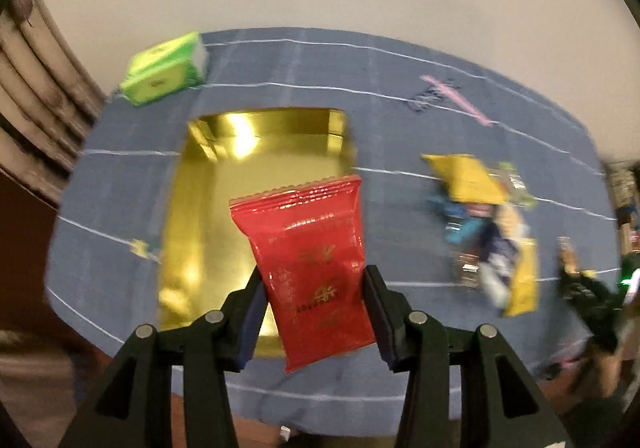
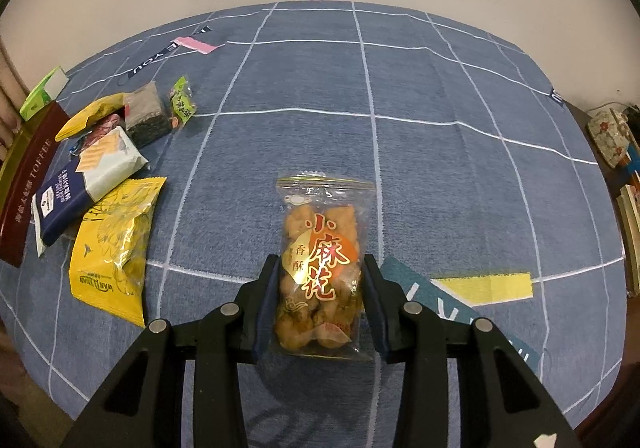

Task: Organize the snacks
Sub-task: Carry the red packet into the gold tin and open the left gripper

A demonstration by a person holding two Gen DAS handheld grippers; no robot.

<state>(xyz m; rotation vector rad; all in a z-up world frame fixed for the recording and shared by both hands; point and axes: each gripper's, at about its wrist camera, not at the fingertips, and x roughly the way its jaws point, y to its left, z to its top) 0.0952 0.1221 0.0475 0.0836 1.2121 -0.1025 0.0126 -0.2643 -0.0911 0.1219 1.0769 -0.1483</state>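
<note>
My left gripper (image 1: 314, 288) is shut on a red snack packet (image 1: 312, 260) and holds it in the air over the near end of an open gold tin (image 1: 208, 184). My right gripper (image 2: 320, 280) is shut on a clear bag of fried twists (image 2: 320, 268) with red lettering, held just above the blue cloth. A pile of snacks lies on the cloth: a yellow packet (image 2: 114, 248), a navy and white packet (image 2: 76, 192), a dark packet (image 2: 146, 116) and a small green one (image 2: 183, 101). The pile also shows blurred in the left wrist view (image 1: 484, 224).
A blue checked tablecloth (image 2: 400, 152) covers the table. A green tissue pack (image 1: 164, 68) lies at the far left. The tin's dark red wall (image 2: 28, 184) reads TOFFEE at the left edge of the right wrist view. Books and a floral pot (image 2: 610, 136) stand off the right edge.
</note>
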